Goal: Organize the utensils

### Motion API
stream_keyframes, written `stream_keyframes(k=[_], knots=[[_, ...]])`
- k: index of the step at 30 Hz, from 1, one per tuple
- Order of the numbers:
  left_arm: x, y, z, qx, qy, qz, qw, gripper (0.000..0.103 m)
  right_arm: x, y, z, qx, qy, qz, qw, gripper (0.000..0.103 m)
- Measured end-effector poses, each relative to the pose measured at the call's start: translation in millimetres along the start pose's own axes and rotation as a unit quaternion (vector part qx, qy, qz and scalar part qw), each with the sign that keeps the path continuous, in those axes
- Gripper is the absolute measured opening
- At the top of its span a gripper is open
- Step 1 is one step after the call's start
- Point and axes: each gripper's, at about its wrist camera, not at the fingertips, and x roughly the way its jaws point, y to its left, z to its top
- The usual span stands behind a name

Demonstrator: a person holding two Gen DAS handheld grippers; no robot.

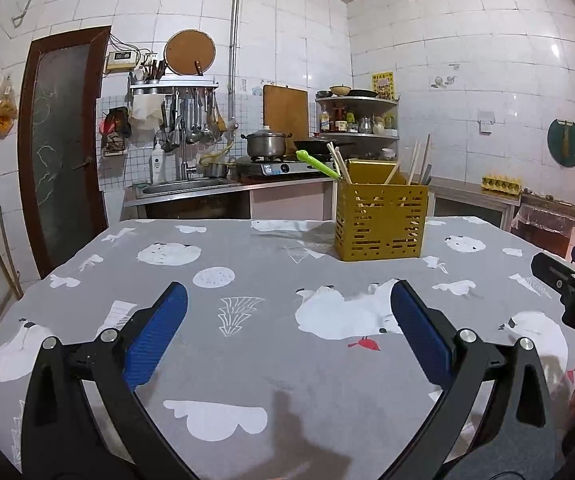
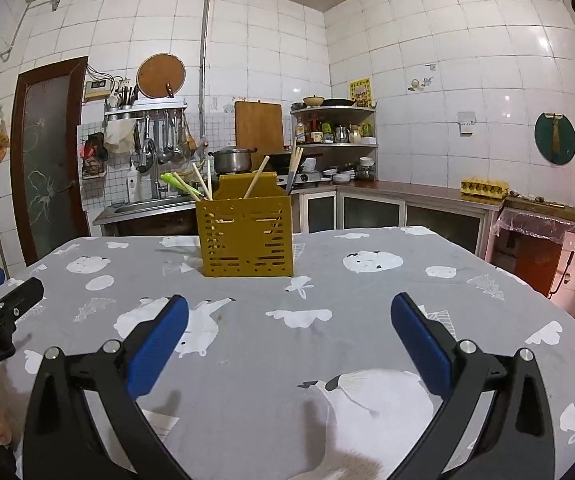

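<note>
A yellow slotted utensil holder (image 1: 381, 222) stands upright at the far side of the table; it also shows in the right wrist view (image 2: 246, 236). Wooden chopsticks (image 1: 339, 166) (image 2: 255, 182) and a green-handled utensil (image 1: 314, 163) (image 2: 179, 183) stick out of it. My left gripper (image 1: 289, 300) is open and empty over the cloth, well short of the holder. My right gripper (image 2: 289, 312) is open and empty, also short of the holder. Each gripper shows at the edge of the other's view: the right gripper (image 1: 567, 276) and the left gripper (image 2: 3, 292).
The table wears a grey cloth with white animal prints (image 1: 247, 272) (image 2: 367, 300). Behind it are a sink counter (image 1: 191, 188), a stove with a pot (image 1: 267, 144), corner shelves (image 1: 357, 120) and a side counter with an egg carton (image 2: 483, 189).
</note>
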Motion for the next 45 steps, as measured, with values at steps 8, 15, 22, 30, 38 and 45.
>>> stream_keyframes(k=[8, 15, 22, 30, 38, 45], knots=[[-2.5, -1.5, 1.1, 0.001, -0.003, 0.003, 1.0, 0.098, -3.4, 3.3, 0.6, -0.008, -0.007, -0.007, 1.0, 0.099], [-1.5, 2.6, 2.5, -0.006, 0.002, 0.001, 1.0, 0.098, -3.4, 0.6, 0.8, -0.003, -0.006, -0.006, 1.0, 0.099], [-1.4, 1.5, 2.7, -0.004, 0.001, 0.001, 1.0, 0.098, -4.2, 0.8, 0.8, -0.004, -0.006, -0.006, 1.0, 0.099], [1.3, 0.8, 3.3, -0.001, 0.001, 0.002, 1.0, 0.098, -4.6, 0.8, 0.7, -0.006, -0.008, -0.007, 1.0, 0.099], [1.8, 0.2, 2.6, 0.001, -0.003, 0.003, 1.0, 0.098, -6.2, 0.5, 1.6, -0.005, -0.008, -0.009, 1.0, 0.099], [0.9, 0.1, 2.5, 0.0, -0.004, 0.003, 1.0, 0.098, -7.6, 1.7, 1.7, -0.007, -0.01, -0.01, 1.0, 0.099]])
